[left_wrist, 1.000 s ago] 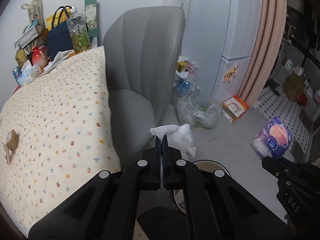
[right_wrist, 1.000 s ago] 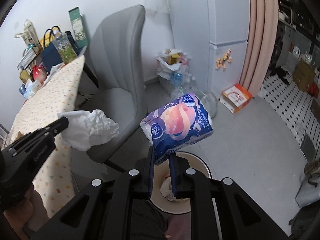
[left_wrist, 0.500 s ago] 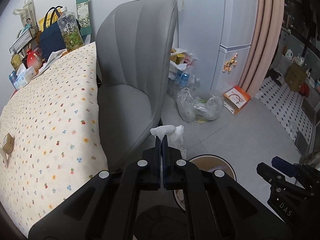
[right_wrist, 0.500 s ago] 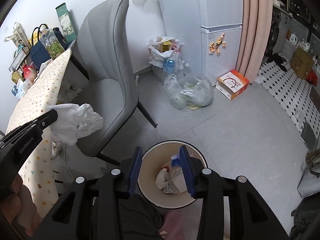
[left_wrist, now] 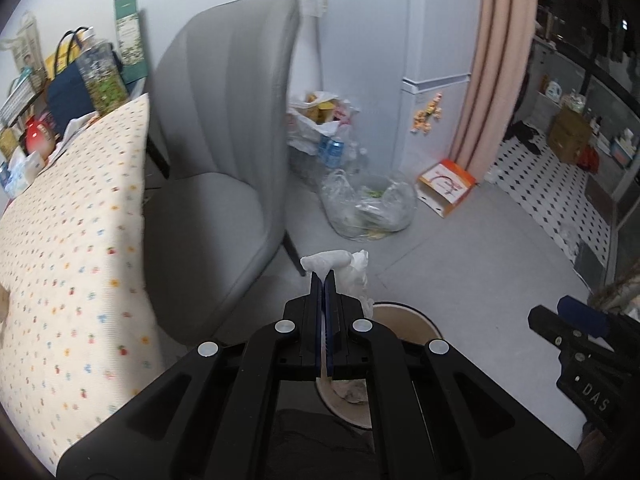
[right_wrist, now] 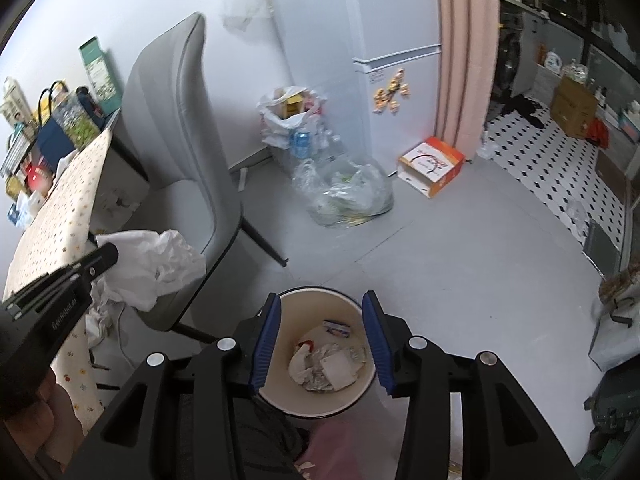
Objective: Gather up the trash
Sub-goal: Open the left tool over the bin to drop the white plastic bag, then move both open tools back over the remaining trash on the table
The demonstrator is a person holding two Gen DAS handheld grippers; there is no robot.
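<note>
my left hand-held gripper [left_wrist: 323,276] pinches crumpled tissue [left_wrist: 340,266]; my right hand-held gripper [right_wrist: 322,312], just opening, hangs empty over the bin [right_wrist: 280,398].

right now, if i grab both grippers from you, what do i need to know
Left gripper: shut on a crumpled white tissue, held beside the grey chair, not yet over the bin.
Right gripper: open, nothing between the jaws, which have just been opening; it hangs over the round trash bin on the floor.
Done: the blue snack packet it carried a second ago has dropped out of its jaws; paper scraps and a small wrapper lie in the bin.
Left: bring the tissue over the bin and release it.
</note>
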